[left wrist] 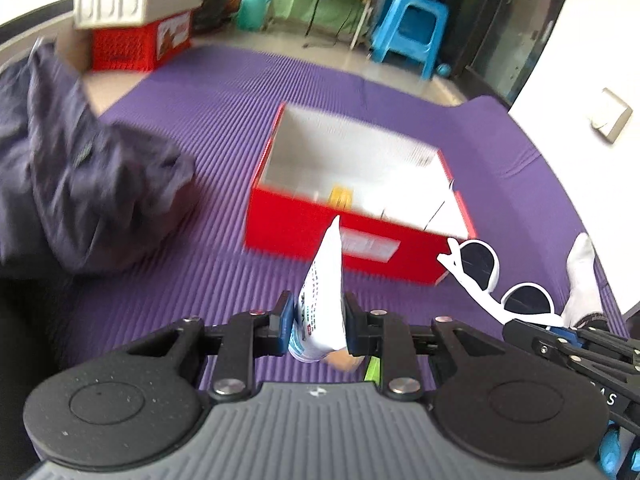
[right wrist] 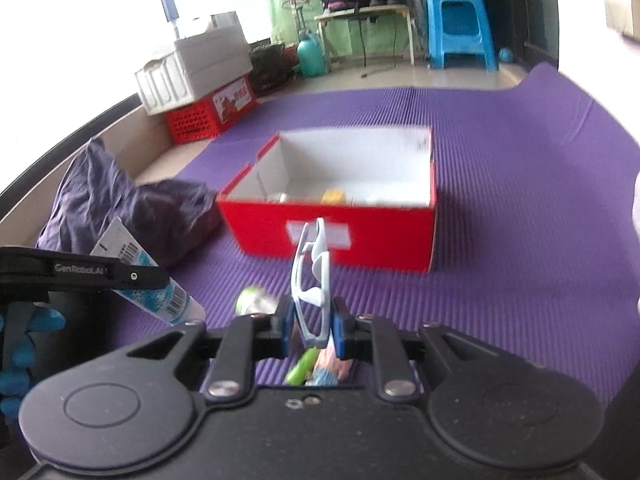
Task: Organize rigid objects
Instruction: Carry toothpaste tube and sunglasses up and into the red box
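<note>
My left gripper [left wrist: 318, 322] is shut on a white printed tube [left wrist: 324, 300] that points up toward an open red box [left wrist: 340, 248] with a white inside. The tube also shows in the right wrist view [right wrist: 148, 280]. My right gripper [right wrist: 312, 324] is shut on white sunglasses [right wrist: 314, 276] with dark lenses, held edge-on above the purple mat [right wrist: 520, 240]. In the left wrist view the sunglasses [left wrist: 492, 280] hang right of the box. The red box [right wrist: 332, 232] holds a yellow item [right wrist: 334, 197] and other small things.
A dark blue cloth [left wrist: 80, 184] lies heaped left of the box. A white sock [left wrist: 582, 280] lies at the right. Small green and pink objects [right wrist: 316, 368] lie on the mat under my right gripper. A red crate [right wrist: 208, 114] and blue stool [right wrist: 460, 28] stand beyond the mat.
</note>
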The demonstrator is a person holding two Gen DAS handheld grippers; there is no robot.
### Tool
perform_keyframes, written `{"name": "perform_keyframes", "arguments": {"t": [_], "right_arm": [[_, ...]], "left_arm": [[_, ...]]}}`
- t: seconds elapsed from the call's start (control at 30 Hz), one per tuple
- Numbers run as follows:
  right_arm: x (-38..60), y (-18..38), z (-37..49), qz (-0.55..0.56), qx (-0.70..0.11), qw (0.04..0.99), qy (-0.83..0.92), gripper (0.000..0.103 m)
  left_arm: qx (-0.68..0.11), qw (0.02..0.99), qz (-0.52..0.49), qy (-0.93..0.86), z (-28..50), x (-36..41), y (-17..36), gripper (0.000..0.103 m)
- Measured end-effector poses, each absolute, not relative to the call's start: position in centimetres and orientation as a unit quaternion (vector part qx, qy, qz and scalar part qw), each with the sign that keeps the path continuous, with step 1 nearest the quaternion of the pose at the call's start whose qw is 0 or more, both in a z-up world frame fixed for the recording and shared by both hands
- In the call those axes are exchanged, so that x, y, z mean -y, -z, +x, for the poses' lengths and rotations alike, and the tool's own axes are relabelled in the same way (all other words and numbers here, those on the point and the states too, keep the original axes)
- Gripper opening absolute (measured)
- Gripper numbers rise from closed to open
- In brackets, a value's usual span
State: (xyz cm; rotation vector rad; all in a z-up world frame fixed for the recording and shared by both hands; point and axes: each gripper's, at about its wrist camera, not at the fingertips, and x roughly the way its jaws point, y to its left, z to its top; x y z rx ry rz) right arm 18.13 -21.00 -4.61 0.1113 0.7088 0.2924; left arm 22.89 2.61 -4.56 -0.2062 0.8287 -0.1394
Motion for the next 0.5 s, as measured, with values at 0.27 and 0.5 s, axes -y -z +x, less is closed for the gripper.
{"name": "perform_keyframes", "arguments": {"t": [0.27, 0.5], "right_arm": [[21.4, 2.5, 23.0, 0.045, -0.324, 0.937, -0.12, 0.018], [21.7, 2.8, 28.0, 0.034, -0.331, 0.938, -0.099, 0.018]], "left_arm": [[-0.371, 0.923, -0.064, 0.083, 28.4, -0.9, 1.5, 0.025], [-0.368, 0.924, -0.042, 0.097, 34.0, 0.8, 0.6, 0.025]]}}
